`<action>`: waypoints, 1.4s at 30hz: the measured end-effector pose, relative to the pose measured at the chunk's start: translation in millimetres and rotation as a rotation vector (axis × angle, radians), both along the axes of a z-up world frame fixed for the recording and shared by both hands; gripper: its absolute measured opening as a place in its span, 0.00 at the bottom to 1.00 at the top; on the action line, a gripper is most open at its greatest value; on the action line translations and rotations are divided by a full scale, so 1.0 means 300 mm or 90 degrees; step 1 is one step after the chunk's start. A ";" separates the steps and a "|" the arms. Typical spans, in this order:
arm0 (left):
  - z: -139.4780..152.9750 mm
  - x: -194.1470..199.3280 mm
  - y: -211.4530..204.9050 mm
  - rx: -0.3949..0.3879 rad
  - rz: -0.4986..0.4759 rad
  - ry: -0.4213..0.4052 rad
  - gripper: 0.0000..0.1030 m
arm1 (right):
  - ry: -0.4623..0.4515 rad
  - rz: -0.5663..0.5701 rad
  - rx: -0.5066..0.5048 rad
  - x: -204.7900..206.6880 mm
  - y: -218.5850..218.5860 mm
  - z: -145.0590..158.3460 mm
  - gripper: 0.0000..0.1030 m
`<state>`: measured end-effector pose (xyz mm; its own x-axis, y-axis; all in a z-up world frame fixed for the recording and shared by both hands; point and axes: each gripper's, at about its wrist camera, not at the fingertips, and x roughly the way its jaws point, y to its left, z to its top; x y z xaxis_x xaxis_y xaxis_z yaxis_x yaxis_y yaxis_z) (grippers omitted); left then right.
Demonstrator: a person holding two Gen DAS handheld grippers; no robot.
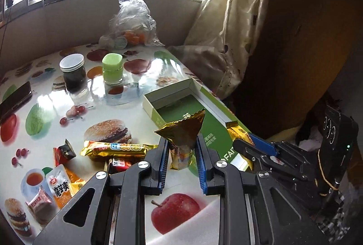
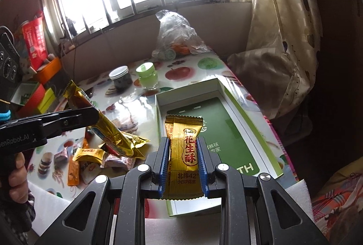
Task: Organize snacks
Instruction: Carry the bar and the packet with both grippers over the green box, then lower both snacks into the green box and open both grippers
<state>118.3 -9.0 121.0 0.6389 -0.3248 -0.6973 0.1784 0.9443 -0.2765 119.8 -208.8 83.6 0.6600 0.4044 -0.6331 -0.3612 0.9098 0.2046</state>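
My left gripper point(image 1: 182, 146) is shut on a gold foil snack bar point(image 1: 183, 129) and holds it upright above the table, just left of the open green and white box point(image 1: 172, 95). My right gripper point(image 2: 183, 148) is shut on a gold peanut-crisp packet point(image 2: 183, 142) with red characters, held over the near end of the same box point(image 2: 188, 90). In the right wrist view the left gripper point(image 2: 90, 117) shows at the left with its gold bar point(image 2: 109, 129). The right gripper point(image 1: 247, 142) and its packet point(image 1: 236, 131) show at the right in the left wrist view.
Loose snacks lie on the fruit-print table: a long gold bar point(image 1: 115, 149), small packets point(image 1: 59, 186) and sweets point(image 2: 90, 154). A dark jar point(image 1: 72, 72), a green jar point(image 1: 112, 69), a phone point(image 1: 15, 99) and a plastic bag of fruit point(image 1: 131, 24) stand further back. A curtain point(image 1: 226, 29) hangs at the right.
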 end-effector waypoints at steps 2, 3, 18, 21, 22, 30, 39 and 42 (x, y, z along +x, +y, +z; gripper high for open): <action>0.008 0.013 -0.021 -0.018 -0.007 0.002 0.23 | 0.001 -0.008 -0.005 0.009 -0.016 -0.004 0.22; 0.009 0.022 -0.032 -0.027 -0.013 0.003 0.23 | 0.002 -0.011 -0.008 0.016 -0.025 -0.006 0.22; -0.123 0.154 -0.179 -0.051 -0.059 0.094 0.23 | 0.046 -0.029 -0.043 0.109 -0.100 -0.095 0.22; -0.154 0.184 -0.185 -0.058 -0.057 0.108 0.23 | 0.054 -0.029 -0.045 0.128 -0.103 -0.112 0.22; -0.159 0.194 -0.184 -0.060 -0.054 0.110 0.23 | 0.059 -0.028 -0.045 0.136 -0.103 -0.120 0.22; -0.206 0.255 -0.205 -0.041 -0.047 0.127 0.23 | 0.069 -0.031 -0.048 0.178 -0.101 -0.172 0.22; -0.268 0.296 -0.225 -0.024 -0.040 0.163 0.23 | 0.076 -0.028 -0.066 0.202 -0.084 -0.206 0.22; -0.283 0.300 -0.230 -0.024 -0.043 0.170 0.23 | 0.076 -0.030 -0.069 0.205 -0.082 -0.213 0.22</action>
<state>208.2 -78.0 36.2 0.4104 -0.3895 -0.8245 0.1562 0.9208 -0.3573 181.4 -233.3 19.6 0.5941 0.2999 -0.7464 -0.2967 0.9442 0.1432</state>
